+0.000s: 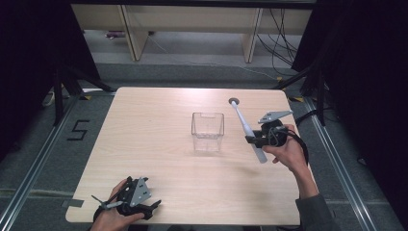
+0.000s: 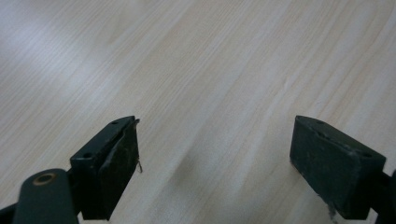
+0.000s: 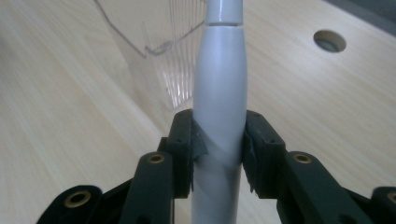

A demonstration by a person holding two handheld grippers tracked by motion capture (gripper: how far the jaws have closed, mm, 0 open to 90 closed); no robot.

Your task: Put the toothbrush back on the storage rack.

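A long white-grey wand (image 1: 248, 131), like a slim handle with a narrower neck, is held tilted above the table, its thin end toward the far side. My right gripper (image 1: 255, 139) is shut on its thick part, to the right of a clear plastic box (image 1: 208, 131). In the right gripper view the wand (image 3: 219, 88) rises between both pads of that gripper (image 3: 218, 145), and the clear box (image 3: 180, 70) stands just behind it. My left gripper (image 1: 142, 195) rests near the front left edge, and in its own view the gripper (image 2: 215, 158) is open over bare wood.
The light wooden table (image 1: 154, 144) has a round cable hole (image 1: 234, 101) near its far edge, also seen as the hole (image 3: 329, 40). Dark stands and cables flank the table; wooden furniture legs stand on the floor beyond.
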